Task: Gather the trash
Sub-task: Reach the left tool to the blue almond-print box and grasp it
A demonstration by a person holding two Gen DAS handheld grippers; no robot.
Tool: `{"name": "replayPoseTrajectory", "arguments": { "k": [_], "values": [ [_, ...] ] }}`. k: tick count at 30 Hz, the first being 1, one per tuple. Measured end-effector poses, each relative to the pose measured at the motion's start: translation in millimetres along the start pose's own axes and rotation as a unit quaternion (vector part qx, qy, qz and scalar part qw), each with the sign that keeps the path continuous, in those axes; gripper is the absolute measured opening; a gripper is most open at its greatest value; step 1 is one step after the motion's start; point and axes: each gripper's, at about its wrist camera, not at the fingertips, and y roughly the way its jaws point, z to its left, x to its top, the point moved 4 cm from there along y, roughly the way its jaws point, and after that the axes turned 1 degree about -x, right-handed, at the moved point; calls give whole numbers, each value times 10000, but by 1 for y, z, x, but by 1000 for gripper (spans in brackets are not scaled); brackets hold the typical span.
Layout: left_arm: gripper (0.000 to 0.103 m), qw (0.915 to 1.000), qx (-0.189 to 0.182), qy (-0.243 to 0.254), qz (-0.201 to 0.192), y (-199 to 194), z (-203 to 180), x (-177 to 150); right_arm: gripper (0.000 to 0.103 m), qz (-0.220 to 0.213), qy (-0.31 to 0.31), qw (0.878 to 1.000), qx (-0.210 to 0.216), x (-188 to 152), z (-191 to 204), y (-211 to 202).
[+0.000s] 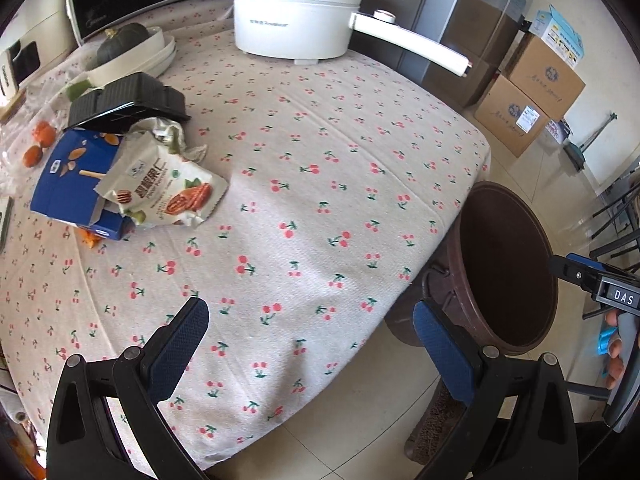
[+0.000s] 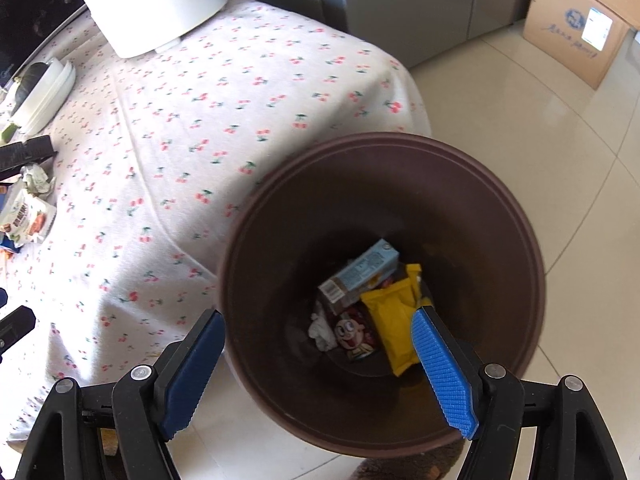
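On the cherry-print tablecloth (image 1: 320,184) at the left lies a pile of trash: a blue snack box (image 1: 68,180), a crumpled nut bag (image 1: 168,192) on top of it and a black plastic tray (image 1: 128,100) behind. My left gripper (image 1: 310,312) is open and holds nothing, over the table's near edge, well short of the pile. A brown bin (image 1: 508,264) stands on the floor beside the table. My right gripper (image 2: 318,318) hangs open over the bin (image 2: 280,240) with nothing between its fingers. At the bin's bottom lie a yellow wrapper (image 2: 394,312), a carton (image 2: 360,276), a cartoon wrapper and tissue.
A white electric pot (image 1: 296,16) with a long handle stands at the table's far side. A white dish with a dark green squash (image 1: 124,40) sits at the back left, and small orange fruits (image 1: 42,136) lie beside the pile. Cardboard boxes (image 1: 532,92) stand on the tiled floor.
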Motion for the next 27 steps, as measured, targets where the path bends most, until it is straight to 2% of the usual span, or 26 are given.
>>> {"name": "replayPoseTrajectory", "arguments": {
  "k": [4,12,27],
  "values": [
    [103,9997,55,-252,-26,-6,24,1,81,11,-198,9998,84,5,26,3],
    [103,9987,313,-398,-42,-13,56,-2,81,58,-724,9973,68,7,75,13],
    [103,9964,496,-679,-60,-24,98,1,81,191,-1114,9935,119,7,126,32]
  ]
}}
